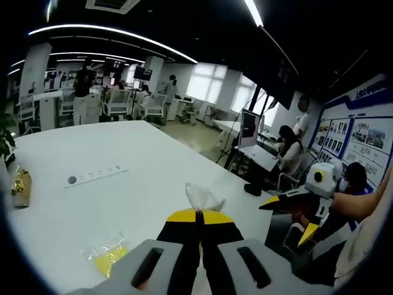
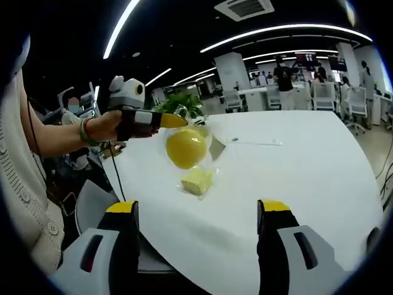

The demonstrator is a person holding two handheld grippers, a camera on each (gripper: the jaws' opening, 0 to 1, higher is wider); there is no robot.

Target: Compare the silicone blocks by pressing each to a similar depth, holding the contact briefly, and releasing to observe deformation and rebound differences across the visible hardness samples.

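Your left gripper (image 1: pixel 198 216) is clamped on the crumpled top of a clear plastic bag (image 1: pixel 201 196), with no gap showing between the yellow tips. In the right gripper view that bag hangs from it above the near part of the white table (image 2: pixel 295 184), and a round yellow piece (image 2: pixel 186 147) sits in the bottom of it. Your right gripper (image 2: pixel 198 212) holds nothing; its jaws stand wide apart and point at the hanging bag from the table edge. The bag is thin, slack film, so it will likely slide and bunch, and a hold on the film gives you no firm purchase for pressing. The round piece looks smooth and probably soft. It would likely roll or swing away from a jaw while it hangs, so judge it best set down on the table and pressed from above through the middle, or taken out of the film first. Just under it, on the table, lies a second small clear bag with a pale yellow block (image 2: pixel 196 181) inside, flat and at rest. Its squarer form should stay put under a press, though the wrap may slip on the glossy top. Both samples look light, and neither is fragile. Further along the table lie a thin strip of small marks (image 1: pixel 97 175) and, off to the side, a gold-wrapped thing (image 1: pixel 21 187) whose contents you cannot tell. Beyond are desks, chairs and people.
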